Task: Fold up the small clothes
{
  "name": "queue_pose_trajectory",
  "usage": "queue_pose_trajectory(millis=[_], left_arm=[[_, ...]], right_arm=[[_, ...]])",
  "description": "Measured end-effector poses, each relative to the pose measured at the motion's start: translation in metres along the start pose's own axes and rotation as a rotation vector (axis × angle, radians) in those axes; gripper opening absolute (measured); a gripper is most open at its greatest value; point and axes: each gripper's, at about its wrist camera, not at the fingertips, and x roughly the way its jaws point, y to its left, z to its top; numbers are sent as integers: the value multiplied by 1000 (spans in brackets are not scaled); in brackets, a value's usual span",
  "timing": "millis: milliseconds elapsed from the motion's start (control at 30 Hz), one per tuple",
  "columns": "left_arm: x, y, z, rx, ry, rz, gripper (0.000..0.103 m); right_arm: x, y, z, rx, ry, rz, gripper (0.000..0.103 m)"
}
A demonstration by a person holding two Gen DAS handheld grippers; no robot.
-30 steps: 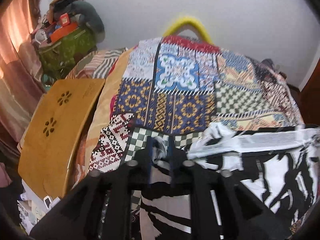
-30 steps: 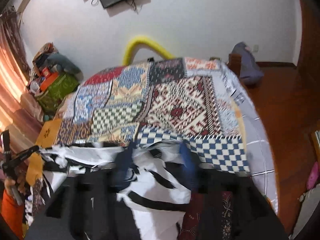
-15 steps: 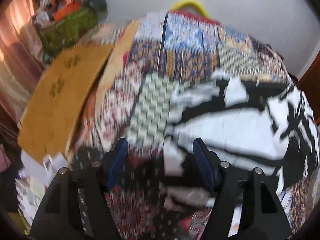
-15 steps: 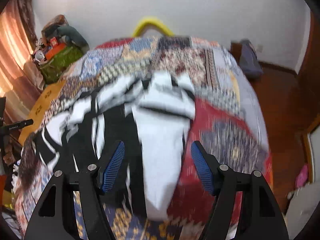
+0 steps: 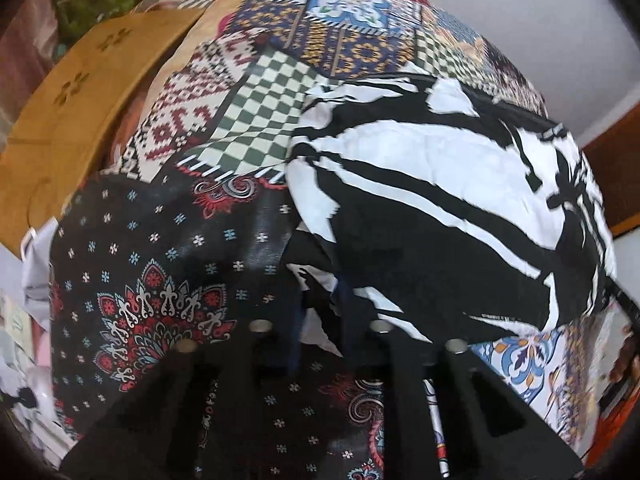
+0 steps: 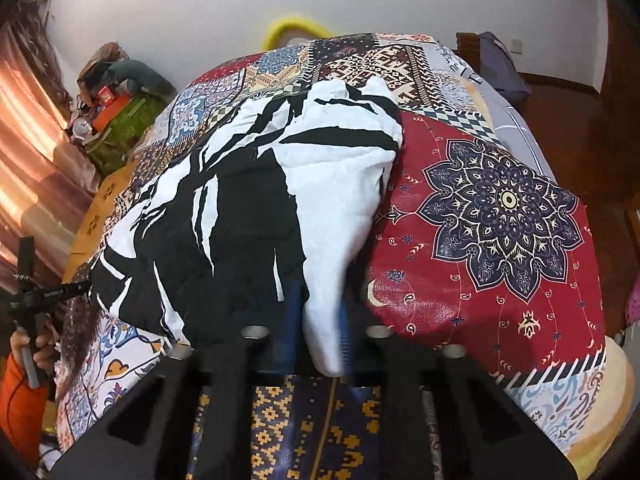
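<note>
A black-and-white patterned garment (image 5: 440, 200) lies spread on the patchwork bedspread (image 5: 160, 260). In the left wrist view my left gripper (image 5: 320, 320) is shut on the garment's near left corner. In the right wrist view the same garment (image 6: 248, 200) lies across the bed, and my right gripper (image 6: 320, 328) is shut on its near white corner (image 6: 326, 336). The blue pads are mostly hidden by cloth.
A wooden board (image 5: 68, 120) leans at the bed's left side. Bags and clutter (image 6: 116, 92) sit by the curtain at the far left. A yellow arch (image 6: 292, 28) stands behind the bed. The other hand-held gripper (image 6: 36, 292) shows at the left edge.
Both grippers let go of the garment's far edge, came back toward the near edge of the bed, and have shut on the garment's near corners. The garment now lies flat.
</note>
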Motion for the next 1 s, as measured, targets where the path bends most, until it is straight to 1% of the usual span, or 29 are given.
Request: queue_pose_trajectory(millis=[67, 133, 233, 333, 400, 533, 633, 700, 767, 800, 833, 867, 900, 933, 967, 1000], left_arm=[[-8, -8, -4, 34, -25, 41, 7], [-15, -9, -10, 46, -38, 49, 6], [-30, -6, -23, 63, -51, 30, 5], [-40, -6, -45, 95, -52, 39, 5], [-44, -6, -59, 111, -50, 51, 5], [-46, -5, -86, 159, -40, 71, 5], [-49, 1, -93, 171, -42, 84, 8], [-57, 6, -91, 168, -62, 111, 13], [-63, 7, -87, 168, -84, 150, 15], [-70, 8, -82, 168, -112, 189, 15], [-73, 9, -79, 166, -126, 202, 17], [-78, 10, -74, 155, -148, 212, 25], [-84, 10, -68, 140, -170, 208, 37], [-88, 10, -64, 129, -191, 195, 42], [-95, 7, -57, 124, -224, 179, 48], [-98, 4, -53, 130, -238, 177, 50]], right_arm=[[-6, -2, -3, 7, -17, 14, 7], [-14, -3, -6, -6, -15, 16, 6], [-22, -2, -13, -50, -11, -10, 5], [-31, -4, -22, -79, -1, -33, 5], [-36, -7, -29, -81, 0, -43, 5], [-47, -17, -45, -71, -4, -104, 5], [-62, -26, -57, -49, -9, -123, 5], [-71, -25, -60, -63, -20, -137, 5], [-78, -18, -57, -94, -28, -150, 5], [-80, -14, -55, -108, -35, -145, 6], [-82, -9, -52, -121, -43, -138, 7], [-84, -2, -47, -136, -55, -128, 10], [-84, 4, -44, -148, -65, -117, 16], [-84, 13, -37, -166, -81, -103, 20], [-83, 20, -35, -180, -95, -91, 27], [-81, 28, -31, -194, -107, -78, 32]])
